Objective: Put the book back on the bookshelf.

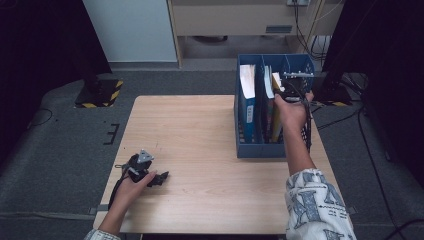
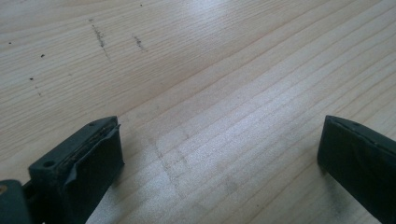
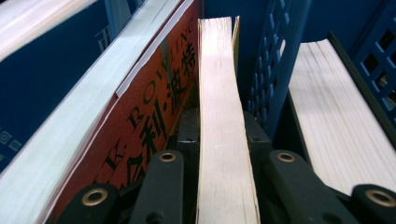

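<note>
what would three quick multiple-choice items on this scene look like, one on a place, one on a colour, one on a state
1. Where does the left gripper sit?
A. on the wooden table, near its front left corner
B. inside the file rack
C. on the floor

2. What colour is the file rack that holds the books?
A. red
B. blue
C. white

3. How do the jaws of the right gripper stand?
A. wide open above the table
B. shut on nothing
C. shut on a thin book standing in the rack

Answers: 1 A, the high view shows it low on the table by the left hand. 2 B, its walls are blue in the high view. 3 C, the right gripper view shows both jaws pressed against the book's sides.
</note>
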`<state>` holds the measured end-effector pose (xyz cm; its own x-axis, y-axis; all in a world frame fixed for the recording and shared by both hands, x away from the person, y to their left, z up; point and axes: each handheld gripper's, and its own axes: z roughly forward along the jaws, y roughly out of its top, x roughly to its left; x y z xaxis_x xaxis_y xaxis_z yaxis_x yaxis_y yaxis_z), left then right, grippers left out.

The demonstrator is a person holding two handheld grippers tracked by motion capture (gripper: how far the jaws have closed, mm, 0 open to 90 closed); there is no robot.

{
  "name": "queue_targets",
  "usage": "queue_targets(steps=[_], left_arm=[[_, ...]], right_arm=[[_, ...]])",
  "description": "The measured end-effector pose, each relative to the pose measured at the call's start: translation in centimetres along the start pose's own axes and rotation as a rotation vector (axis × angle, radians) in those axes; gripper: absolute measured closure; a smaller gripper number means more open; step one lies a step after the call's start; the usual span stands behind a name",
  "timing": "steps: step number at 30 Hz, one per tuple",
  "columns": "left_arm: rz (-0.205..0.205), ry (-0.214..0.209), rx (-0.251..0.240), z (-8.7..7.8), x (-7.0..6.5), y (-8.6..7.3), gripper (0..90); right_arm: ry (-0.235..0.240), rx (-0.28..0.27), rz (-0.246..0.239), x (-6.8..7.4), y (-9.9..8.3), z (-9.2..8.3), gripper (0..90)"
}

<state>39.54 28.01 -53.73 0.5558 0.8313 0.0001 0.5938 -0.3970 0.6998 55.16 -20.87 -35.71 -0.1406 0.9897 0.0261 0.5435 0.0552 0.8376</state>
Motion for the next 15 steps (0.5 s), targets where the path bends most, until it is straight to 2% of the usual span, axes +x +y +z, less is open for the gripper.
queue_targets(steps=[15], left_arm=[[0.003, -0.004, 0.000, 0.00, 0.04, 0.00, 0.0]], right_arm=[[0.025, 0.013, 0.005, -0.15, -0.47, 0.52, 74.0]])
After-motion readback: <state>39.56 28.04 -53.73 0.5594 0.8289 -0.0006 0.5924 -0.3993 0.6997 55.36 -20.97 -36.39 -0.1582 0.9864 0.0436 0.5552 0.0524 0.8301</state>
